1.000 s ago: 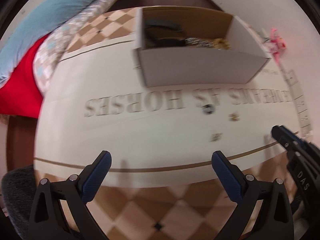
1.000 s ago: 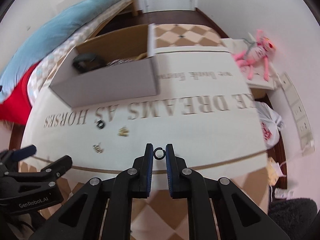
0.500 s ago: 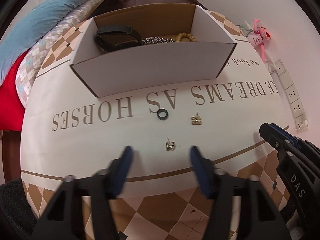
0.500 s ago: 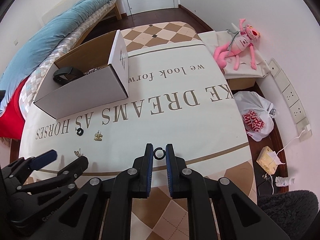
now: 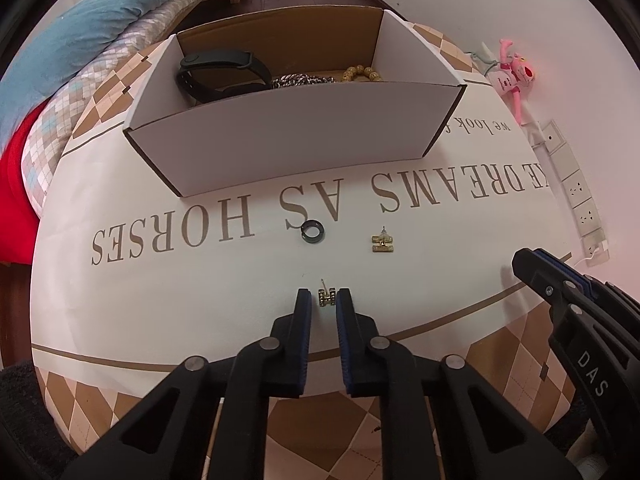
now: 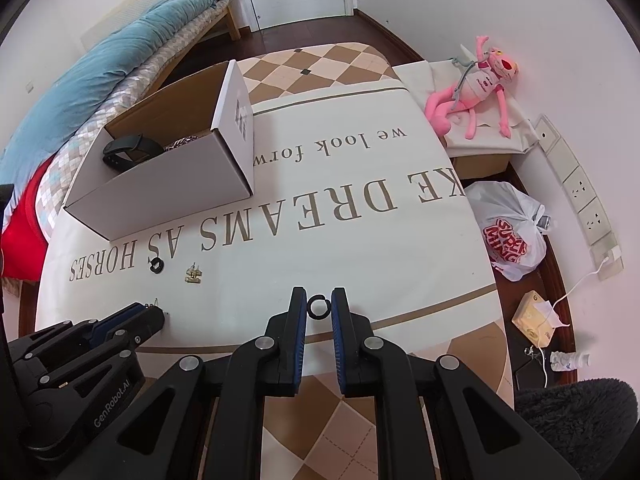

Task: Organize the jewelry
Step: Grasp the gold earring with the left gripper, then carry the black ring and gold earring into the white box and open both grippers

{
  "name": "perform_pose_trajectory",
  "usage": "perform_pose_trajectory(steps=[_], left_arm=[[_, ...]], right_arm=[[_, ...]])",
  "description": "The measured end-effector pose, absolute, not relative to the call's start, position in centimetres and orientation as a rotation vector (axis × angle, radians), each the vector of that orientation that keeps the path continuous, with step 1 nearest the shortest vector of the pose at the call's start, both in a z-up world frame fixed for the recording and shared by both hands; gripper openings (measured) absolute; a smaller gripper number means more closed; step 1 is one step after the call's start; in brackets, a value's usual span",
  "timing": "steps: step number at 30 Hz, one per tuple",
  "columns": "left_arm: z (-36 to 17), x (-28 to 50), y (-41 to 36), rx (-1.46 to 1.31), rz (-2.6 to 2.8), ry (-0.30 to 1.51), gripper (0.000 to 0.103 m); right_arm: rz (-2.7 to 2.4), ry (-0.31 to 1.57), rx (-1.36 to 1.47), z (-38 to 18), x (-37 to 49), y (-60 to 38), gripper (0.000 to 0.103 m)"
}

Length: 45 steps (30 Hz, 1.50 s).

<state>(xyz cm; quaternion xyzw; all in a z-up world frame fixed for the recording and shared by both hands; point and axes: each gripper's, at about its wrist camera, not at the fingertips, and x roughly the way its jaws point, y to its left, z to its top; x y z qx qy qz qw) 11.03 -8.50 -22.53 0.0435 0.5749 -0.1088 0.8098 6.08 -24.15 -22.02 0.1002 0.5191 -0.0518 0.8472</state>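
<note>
On the printed tablecloth [image 5: 160, 280], my left gripper [image 5: 324, 298] points steeply down. Its jaws are closing on a small gold earring [image 5: 327, 297], and the blue pads touch both of its sides. My right gripper [image 6: 319, 307] is shut on a small black ring [image 6: 319, 308], just above the cloth. A second black ring [image 5: 313, 233] and a second gold earring [image 5: 383, 244] lie loose nearer the white cardboard box [image 5: 296, 136]. The box holds a black wristband [image 5: 224, 68], a silver chain [image 5: 304, 79] and wooden beads [image 5: 362, 73].
The table's near edge runs just under both grippers. A bed with a blue duvet [image 6: 120, 68] lies to the left. On the right are a pink plush toy [image 6: 476, 80], a plastic bag [image 6: 508, 236], a tissue pack [image 6: 536, 316] and wall sockets [image 6: 580, 188].
My left gripper's jaws went from wide open to nearly together around the gold earring after moving over it. The right gripper kept its hold on the black ring.
</note>
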Motion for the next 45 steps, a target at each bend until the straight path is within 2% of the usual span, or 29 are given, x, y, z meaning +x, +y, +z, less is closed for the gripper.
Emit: perform_pose_trajectory(steps=[11, 22, 32, 36, 42, 44, 45], left_arm=[[-21.3, 10.9, -8.6, 0.089, -0.259, 1.189, 0.006], [-16.5, 11.0, -7.8, 0.053, -0.293, 1.092, 0.006], [-12.0, 17.3, -3.6, -0.059, -0.258, 1.073, 0.006], [-12.9, 20.1, -2.2, -0.077, -0.237, 1.128, 0.006], [-13.9, 22.6, -1.0, -0.122, -0.184, 1.2, 0.01], [-13.9, 23.0, -0.8, -0.108, -0.16, 1.202, 0.027], [-13.7, 23.0, -0.6, -0.109, -0.147, 1.198, 0.055]], right_arm=[[-0.098, 1.07, 0.217, -21.0, 5.9, -24.0, 0.013], [-0.05, 1.004, 0.257, -17.8, 6.4, -23.5, 0.013], [0.073, 0.911, 0.279, -12.8, 12.5, -20.9, 0.013], [0.093, 0.951, 0.254, -13.4, 15.8, -19.9, 0.013], [0.154, 1.109, 0.284, -16.2, 20.0, -19.6, 0.014], [0.178, 1.131, 0.31, -16.6, 20.6, -19.8, 0.017], [0.179, 1.129, 0.322, -16.6, 20.7, -20.0, 0.028]])
